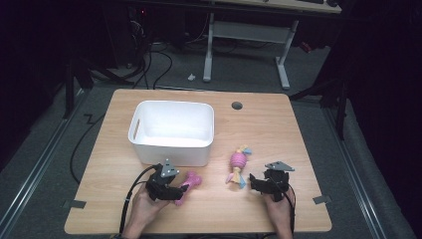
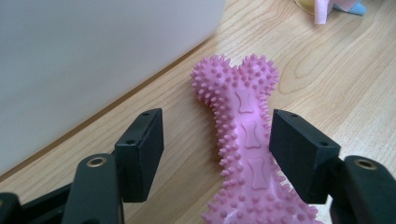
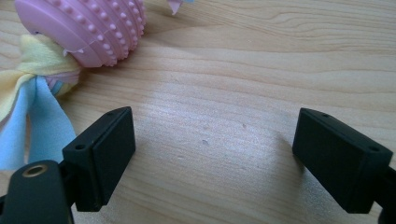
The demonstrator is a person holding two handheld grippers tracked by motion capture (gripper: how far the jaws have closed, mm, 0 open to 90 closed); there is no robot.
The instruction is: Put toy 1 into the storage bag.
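Observation:
A pink spiky bone-shaped toy (image 1: 190, 183) lies on the wooden table (image 1: 278, 129) just in front of the white bin. My left gripper (image 1: 180, 191) is open around it. In the left gripper view the bone (image 2: 247, 135) lies flat between the jaws of the left gripper (image 2: 217, 135), close against the right pad (image 2: 299, 149), with a clear gap to the left pad. A pink ribbed ball toy with yellow and blue fabric tails (image 1: 238, 165) lies mid-table. My right gripper (image 1: 254, 183) sits just right of it. The right gripper (image 3: 215, 135) stands open over bare wood, the ball toy (image 3: 88, 28) off to its upper left.
The white bin (image 1: 171, 130) stands at centre-left, its wall (image 2: 93, 60) close beside the left gripper. A round cable hole (image 1: 237, 105) lies behind the toys. Both hands rest near the table's front edge. A desk frame (image 1: 246, 37) stands on the floor beyond.

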